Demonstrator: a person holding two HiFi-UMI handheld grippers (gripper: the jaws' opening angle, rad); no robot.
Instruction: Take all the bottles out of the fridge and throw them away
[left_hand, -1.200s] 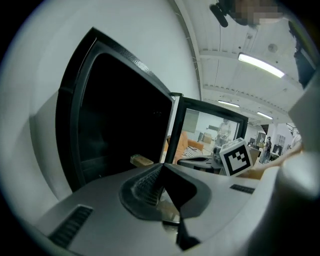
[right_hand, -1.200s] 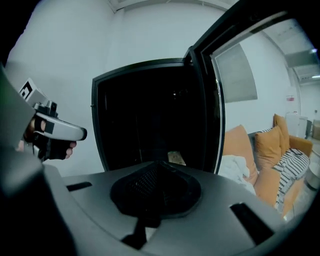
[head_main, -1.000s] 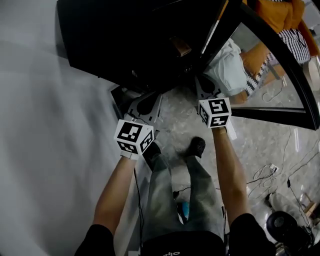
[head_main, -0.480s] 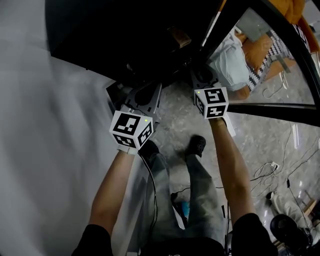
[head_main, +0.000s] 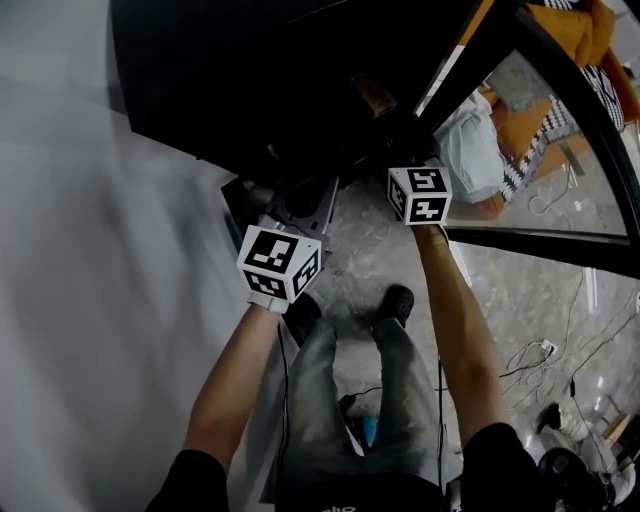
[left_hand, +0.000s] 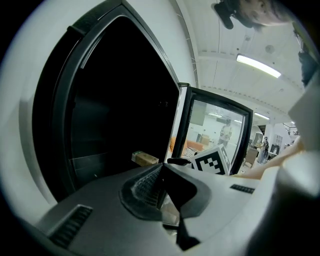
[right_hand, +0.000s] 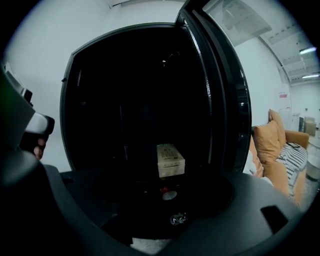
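The left gripper (head_main: 300, 205) and right gripper (head_main: 415, 160) point into the dark fridge (head_main: 230, 80), beside its open glass door (head_main: 540, 243) (the right's jaws are opening, the gap between them lost in shadow). A small box (head_main: 372, 95) lies inside; two shoes (head_main: 397, 300) stand on the floor (head_main: 520, 300).

black fridge (right_hand: 145, 95), glass door (right_hand: 226, 95) open, dark inside

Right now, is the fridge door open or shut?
Open. The fridge door stands swung out to the right, and the dark fridge interior shows beside it, with a small carton inside.
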